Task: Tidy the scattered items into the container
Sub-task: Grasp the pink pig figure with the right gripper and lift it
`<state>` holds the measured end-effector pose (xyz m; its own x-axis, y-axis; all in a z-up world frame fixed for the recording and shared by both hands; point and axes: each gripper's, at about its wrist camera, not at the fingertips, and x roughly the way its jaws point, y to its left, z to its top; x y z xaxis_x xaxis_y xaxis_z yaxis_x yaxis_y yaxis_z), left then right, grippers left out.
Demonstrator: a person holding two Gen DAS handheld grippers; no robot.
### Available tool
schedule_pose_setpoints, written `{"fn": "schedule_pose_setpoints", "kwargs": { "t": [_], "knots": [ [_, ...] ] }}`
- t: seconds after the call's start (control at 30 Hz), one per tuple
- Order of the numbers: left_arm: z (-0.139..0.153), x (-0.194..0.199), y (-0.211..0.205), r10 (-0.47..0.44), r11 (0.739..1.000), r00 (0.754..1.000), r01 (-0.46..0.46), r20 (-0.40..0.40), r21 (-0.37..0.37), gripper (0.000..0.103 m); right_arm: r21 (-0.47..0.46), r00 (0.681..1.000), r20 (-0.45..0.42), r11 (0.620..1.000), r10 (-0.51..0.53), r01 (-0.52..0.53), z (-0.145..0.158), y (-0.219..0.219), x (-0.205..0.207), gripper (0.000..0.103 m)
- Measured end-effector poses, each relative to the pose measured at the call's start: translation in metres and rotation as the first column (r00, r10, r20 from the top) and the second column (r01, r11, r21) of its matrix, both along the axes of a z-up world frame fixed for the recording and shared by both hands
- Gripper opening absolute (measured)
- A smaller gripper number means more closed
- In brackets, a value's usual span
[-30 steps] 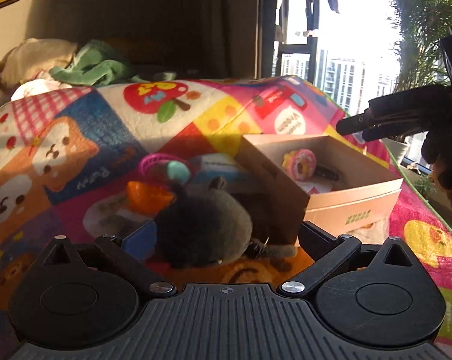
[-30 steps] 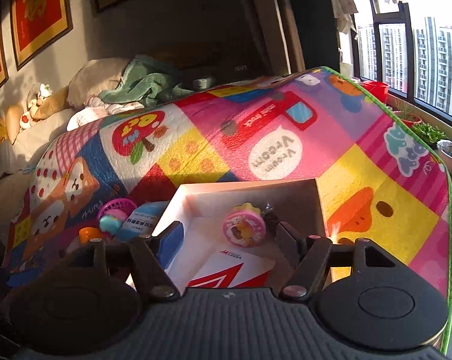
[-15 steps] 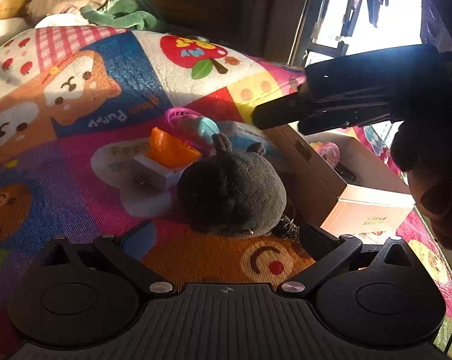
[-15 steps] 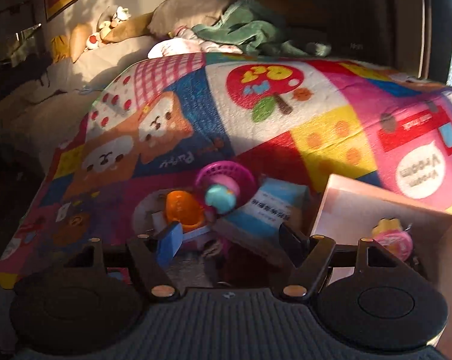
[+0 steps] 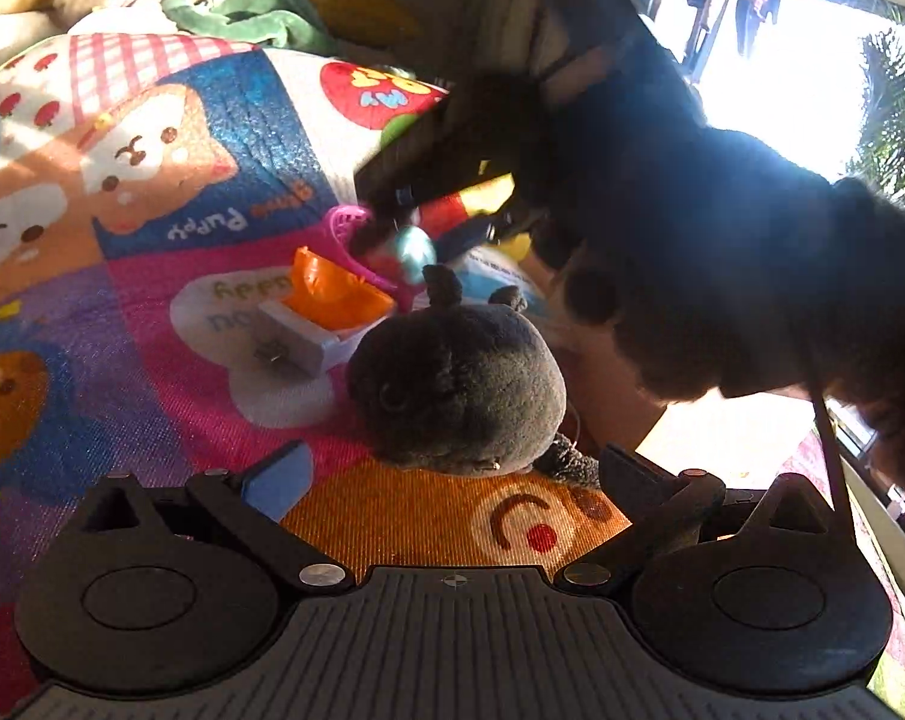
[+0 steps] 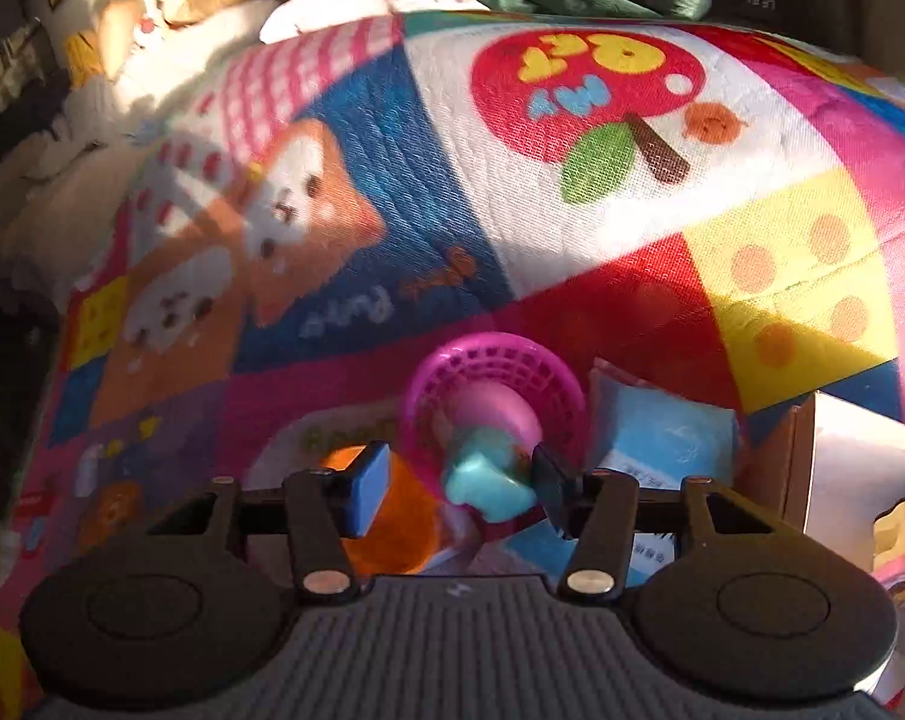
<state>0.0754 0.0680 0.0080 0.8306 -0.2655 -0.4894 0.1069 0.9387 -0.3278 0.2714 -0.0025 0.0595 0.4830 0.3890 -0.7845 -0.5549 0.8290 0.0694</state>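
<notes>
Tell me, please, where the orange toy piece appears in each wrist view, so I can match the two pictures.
Left wrist view: the orange toy piece sits left of centre, on a small white block, behind and left of the grey plush.
Right wrist view: it lies low, just left of centre, partly hidden behind the blue fingertip pad.
Shared landmark: the pink mesh toy, right beside it in both.
</notes>
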Motion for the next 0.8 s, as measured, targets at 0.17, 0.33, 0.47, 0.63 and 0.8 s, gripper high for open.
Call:
{"fn": "schedule_pose_setpoints", "kwargs": {
  "t": [0.17, 0.33, 0.47, 0.63, 0.8],
  "knots": [
    [0.0, -0.001, 0.004, 0.003, 1.0, 1.0, -0.003, 0.003, -0.025, 0.103, 0.048, 0.999, 0.038, 0.999, -0.015, 0.013, 0.017, -0.024, -0.02, 0.031],
    [0.003, -0.006, 0.002, 0.028, 1.0, 0.999, -0.028, 0.026, 0.007, 0.103, 0.2, 0.995, 0.093, 0.98, -0.019, 0.0, 0.069, -0.088, -0.077, 0.031],
    [0.005, -0.01, -0.002, 0.043, 0.998, 0.998, -0.045, 0.043, 0.042, 0.103, 0.283, 0.993, 0.12, 0.959, -0.021, -0.014, 0.08, -0.158, -0.143, 0.031],
    [0.011, -0.012, -0.019, 0.077, 0.98, 0.996, -0.085, 0.053, 0.182, 0.103, 0.321, 0.993, 0.0, 0.94, -0.119, 0.113, 0.034, -0.232, -0.209, 0.031],
    [0.014, -0.023, -0.045, 0.037, 0.959, 0.998, -0.051, 0.054, 0.28, 0.103, 0.416, 0.97, -0.177, 0.881, -0.164, 0.225, -0.024, -0.268, -0.235, 0.031]
  ]
}}
